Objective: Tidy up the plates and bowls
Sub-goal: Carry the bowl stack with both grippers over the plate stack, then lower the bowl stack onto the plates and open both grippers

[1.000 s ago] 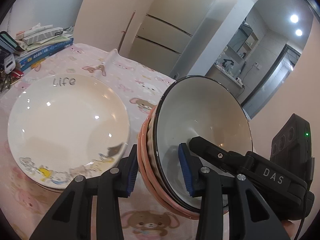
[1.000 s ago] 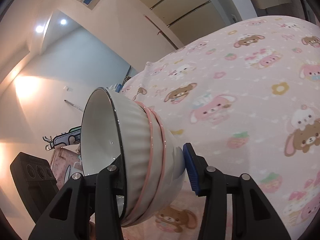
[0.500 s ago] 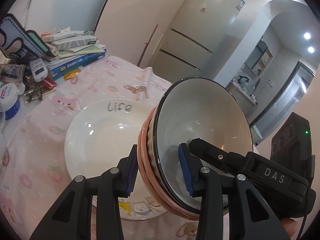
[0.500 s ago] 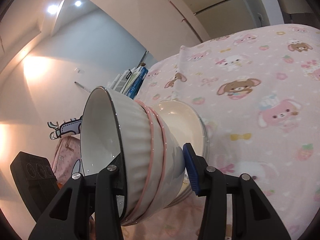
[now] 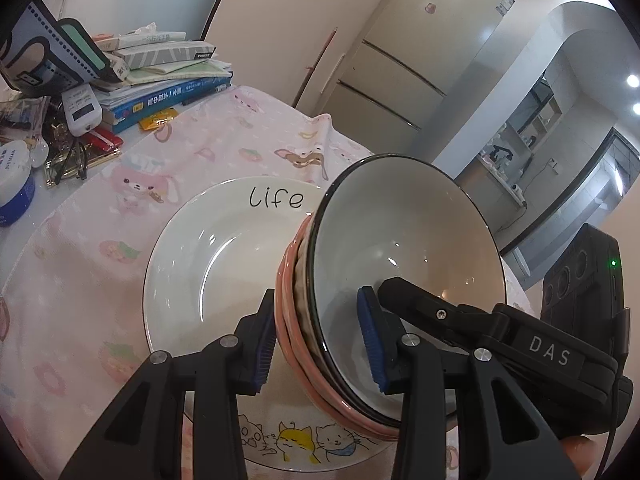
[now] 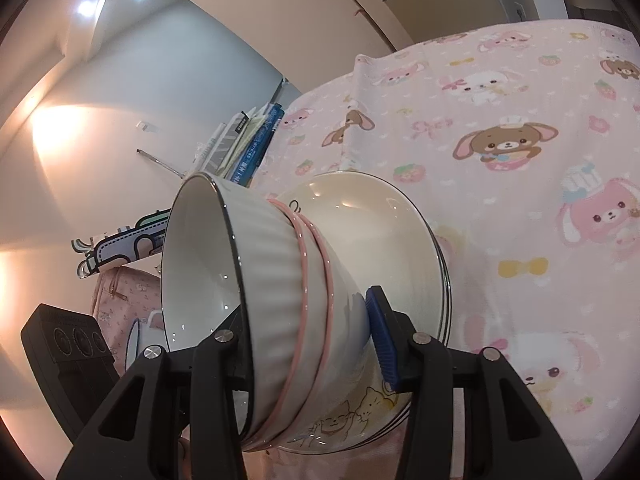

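A stack of bowls (image 5: 400, 232), a white ribbed one with a black rim nested in pink-rimmed ones, hangs tilted on its side. My left gripper (image 5: 316, 344) is shut on its wall, one pad outside, one inside. My right gripper (image 6: 310, 340) is shut on the same stack of bowls (image 6: 272, 264) from the opposite side; its black body (image 5: 520, 344) shows in the left wrist view. Just below and behind the stack lies a deep white plate (image 5: 224, 264) with "life" and cartoon cats, also in the right wrist view as the plate (image 6: 380, 232). Whether the stack touches the plate I cannot tell.
A pink cartoon tablecloth (image 6: 520, 120) covers the table. A pile of books (image 5: 168, 80), glasses and keys (image 5: 68, 152) and a blue-and-white jar (image 5: 14, 184) crowd the far left. A fridge (image 5: 420, 52) stands behind. A pink bag (image 6: 120, 300) sits low left.
Both grippers carried the bowl stack sideways across the table to above the plate. The plate went from the left to under the stack and came into the right wrist view. Grips unchanged.
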